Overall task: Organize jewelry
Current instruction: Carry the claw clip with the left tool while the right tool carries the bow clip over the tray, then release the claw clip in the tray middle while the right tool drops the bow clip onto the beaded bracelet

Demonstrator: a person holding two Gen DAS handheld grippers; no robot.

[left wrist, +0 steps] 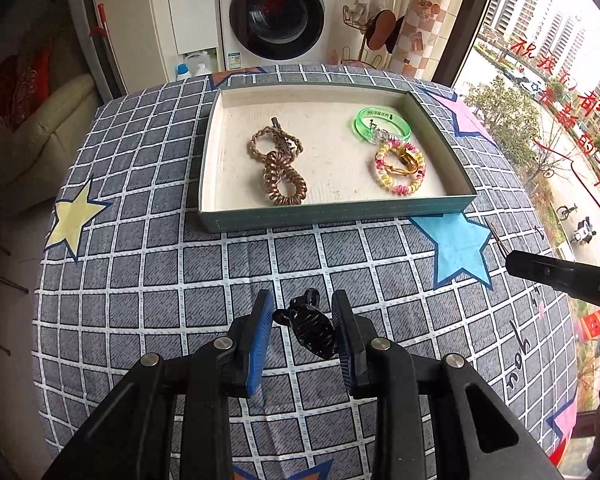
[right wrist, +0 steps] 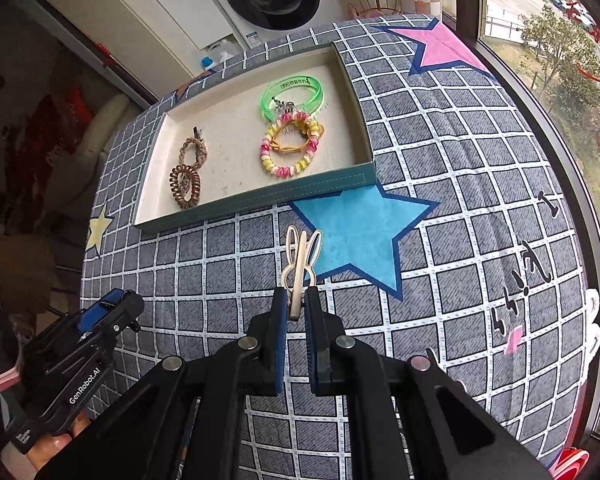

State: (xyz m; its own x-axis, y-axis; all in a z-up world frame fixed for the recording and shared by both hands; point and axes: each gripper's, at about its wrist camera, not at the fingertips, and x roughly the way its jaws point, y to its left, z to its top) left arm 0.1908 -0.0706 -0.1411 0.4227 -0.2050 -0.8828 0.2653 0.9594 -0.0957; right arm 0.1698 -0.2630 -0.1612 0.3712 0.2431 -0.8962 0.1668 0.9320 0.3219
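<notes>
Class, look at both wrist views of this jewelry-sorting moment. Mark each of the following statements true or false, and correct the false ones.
1. The left gripper holds a black claw clip between its fingers. True.
2. The right gripper is empty. False: its fingers are shut on a pale rabbit-shaped hair clip.
3. The green bangle lies on the tablecloth outside the tray. False: it lies inside the tray, near the far right corner.
4. A brown spiral hair tie lies in the left part of the tray. True.
5. The pink-and-yellow spiral hair tie sits beside the green bangle in the tray. True.
</notes>
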